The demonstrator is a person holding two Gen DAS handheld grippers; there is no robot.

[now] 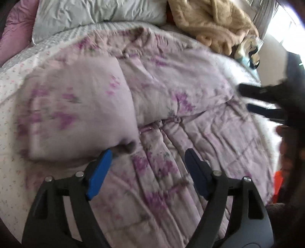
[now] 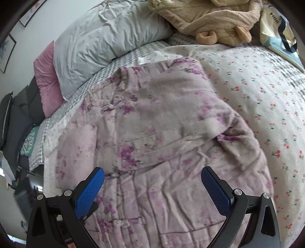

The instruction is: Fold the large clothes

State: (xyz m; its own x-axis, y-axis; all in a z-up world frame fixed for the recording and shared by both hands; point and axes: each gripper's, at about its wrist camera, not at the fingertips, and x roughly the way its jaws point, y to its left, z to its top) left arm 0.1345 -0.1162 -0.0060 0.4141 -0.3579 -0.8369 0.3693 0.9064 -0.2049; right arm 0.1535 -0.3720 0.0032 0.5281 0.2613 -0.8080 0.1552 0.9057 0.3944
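A lilac quilted jacket (image 1: 171, 85) with purple flower print and knot buttons lies spread on the bed, collar toward the pillows. One sleeve (image 1: 76, 114) lies folded over its body, its cuff just beyond my left gripper's blue fingertip (image 1: 106, 158). My left gripper (image 1: 148, 152) hovers open over the jacket front with nothing between its pads. At the right edge of the left wrist view, my right gripper (image 1: 245, 98) is open over the jacket's other side. In the right wrist view that gripper (image 2: 153, 170) stands open above the jacket (image 2: 162, 114), holding nothing.
The bed sheet (image 2: 257, 85) has a small cherry print. A grey pillow (image 2: 106, 38) and a pink pillow (image 2: 47, 82) lie at the head. A beige plush blanket (image 2: 209, 17) and a printed bag (image 2: 278, 30) sit at the far right corner.
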